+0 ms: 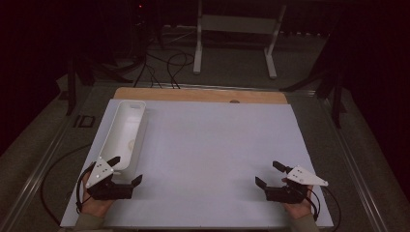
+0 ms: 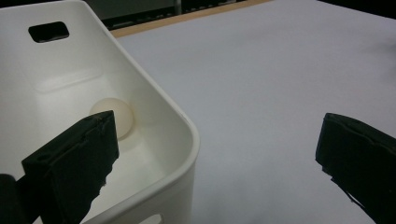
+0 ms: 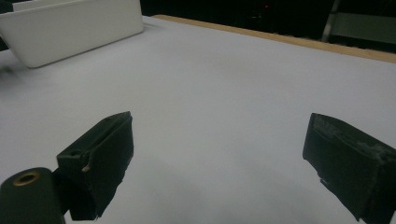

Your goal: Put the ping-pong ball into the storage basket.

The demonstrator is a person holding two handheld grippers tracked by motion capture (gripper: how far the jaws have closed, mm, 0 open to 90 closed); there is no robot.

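Note:
A long white bin (image 1: 121,126) lies along the left side of the white table top (image 1: 217,145). A pale ball (image 2: 122,114) rests on the bin's floor near its front end; in the high view the ball (image 1: 131,143) is a faint spot. My left gripper (image 1: 128,168) is open at the bin's near end. In the left gripper view the left gripper (image 2: 217,140) has one jaw over the bin's inside and the other over the table, with the bin's corner (image 2: 187,140) between them. My right gripper (image 1: 266,172) is open and empty at the front right, over bare table (image 3: 219,135).
A wooden strip (image 1: 198,94) runs along the table's far edge. Beyond it stand a white frame (image 1: 237,24) and cables (image 1: 169,63) on the floor. In the right gripper view the bin (image 3: 70,28) is far off at the upper left.

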